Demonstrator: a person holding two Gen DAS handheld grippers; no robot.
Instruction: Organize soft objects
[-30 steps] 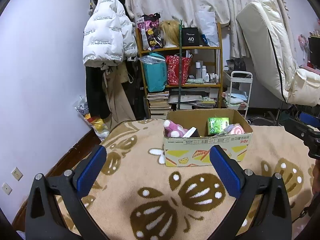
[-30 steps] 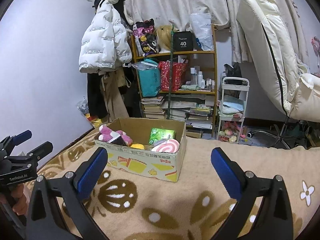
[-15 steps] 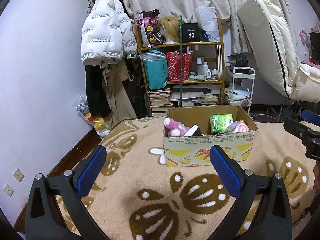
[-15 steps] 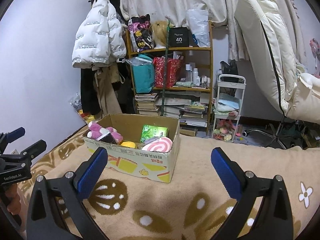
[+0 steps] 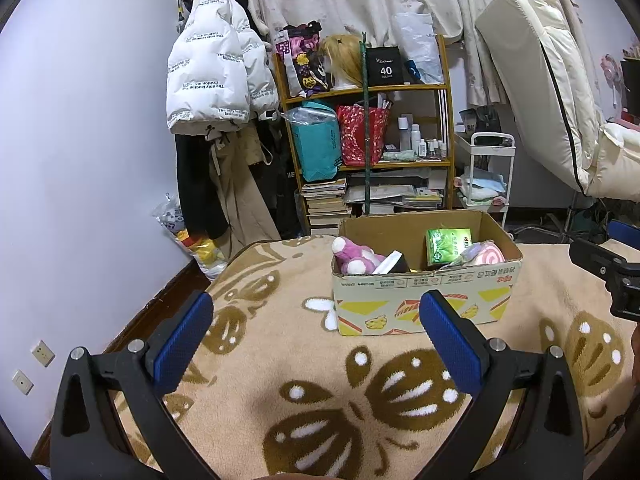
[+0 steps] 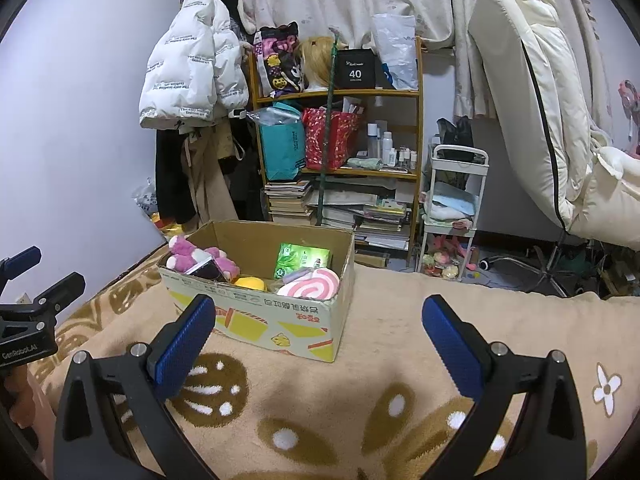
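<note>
Both grippers hover over the blanket (image 5: 280, 360), left gripper (image 5: 316, 340) and right gripper (image 6: 318, 340) spread wide and empty. The box (image 6: 272, 320) of soft toys sits ahead, right of the left gripper and left of the right; neither looks clearly nearer.

Both views are evenly and fairly brightly lit by cool indoor light; the source itself is out of frame. The lavender wall (image 5: 92, 168) shades darker toward the corners. Soft shadows fall on the blanket (image 6: 360, 380) in front of the cardboard box (image 6: 280, 320). Mild glare whitens the puffer jacket (image 5: 208, 76) and the upright mattress (image 6: 532, 92). Focus is sharp across the room, with no motion blur. Fisheye distortion bends straight lines, and black vignette fills all 4 corners of each frame.
</note>
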